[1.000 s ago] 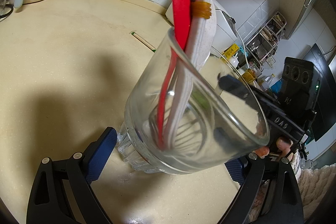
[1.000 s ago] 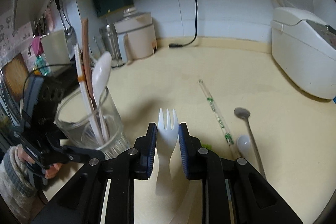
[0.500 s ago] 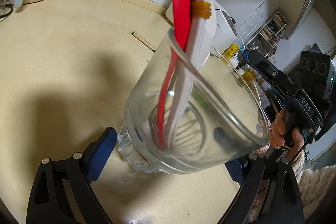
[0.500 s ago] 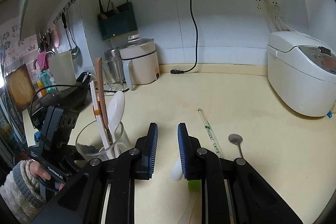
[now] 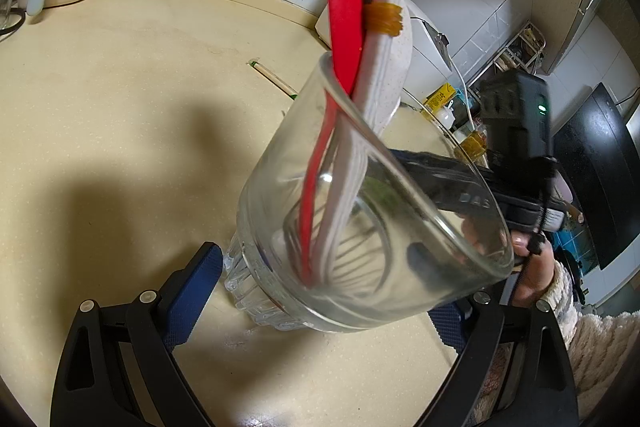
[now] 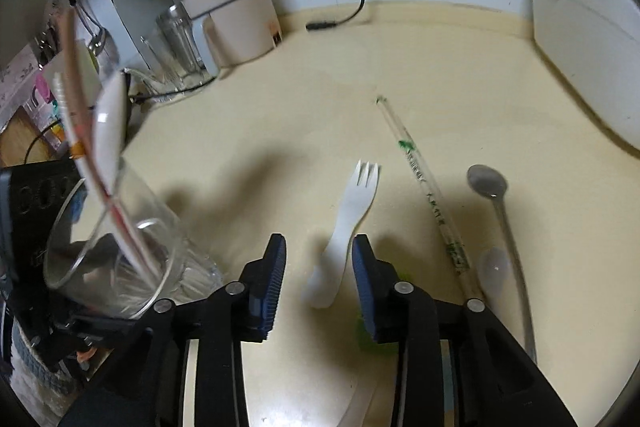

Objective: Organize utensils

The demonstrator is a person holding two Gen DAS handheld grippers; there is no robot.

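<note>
Right wrist view: R gripper [image 6: 319,269] spread wide, straddling fork [image 6: 352,215] flat on counter [image 6: 280,131], lined up w/ handle, presumably for pickup. L gripper [image 5: 320,291] clamps glass [image 5: 360,223], tilted w/ mouth toward R, apparently to receive utensils; red spoon [image 5: 345,19] inside.

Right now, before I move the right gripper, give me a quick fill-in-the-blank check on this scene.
1. The left gripper grips a clear ____ that holds utensils.
2. The white plastic fork lies on the countertop between the open fingers of the ____ gripper.
3. The spoon standing in the cup beside the white utensils is ____ in colour.
4. The metal spoon lies on the ____.

Missing words: cup; right; red; countertop
</note>
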